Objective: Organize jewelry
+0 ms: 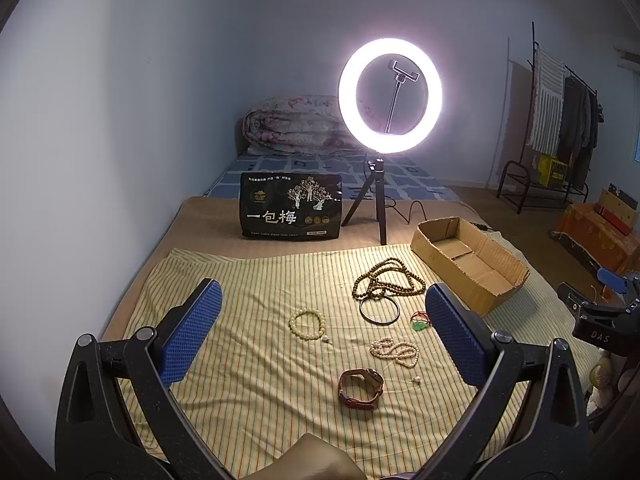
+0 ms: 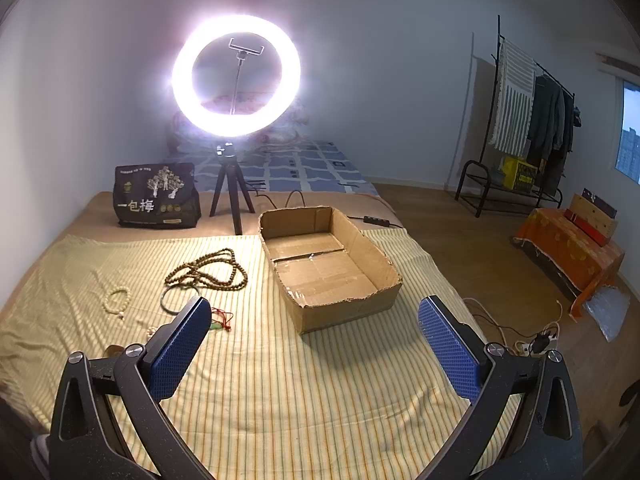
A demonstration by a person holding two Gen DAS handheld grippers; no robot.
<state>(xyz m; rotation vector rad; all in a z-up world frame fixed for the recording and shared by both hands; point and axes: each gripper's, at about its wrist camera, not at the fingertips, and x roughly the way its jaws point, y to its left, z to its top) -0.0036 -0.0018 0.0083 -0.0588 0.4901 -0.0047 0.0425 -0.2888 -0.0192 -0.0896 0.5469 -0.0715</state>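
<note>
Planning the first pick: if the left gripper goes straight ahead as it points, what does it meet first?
Probably the thin dark ring bangle on the striped yellow cloth, roughly centred between the open left gripper fingers; depth is unclear.

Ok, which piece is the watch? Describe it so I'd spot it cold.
Start at the lit ring light and come down the striped yellow cloth toward the camera. Past the long brown bead strand and the pearl necklace lies the watch. It is the nearest piece and the only one with a brown leather strap, not beads.

Left gripper hangs spread wide above jewelry beside cardboard box.
</note>
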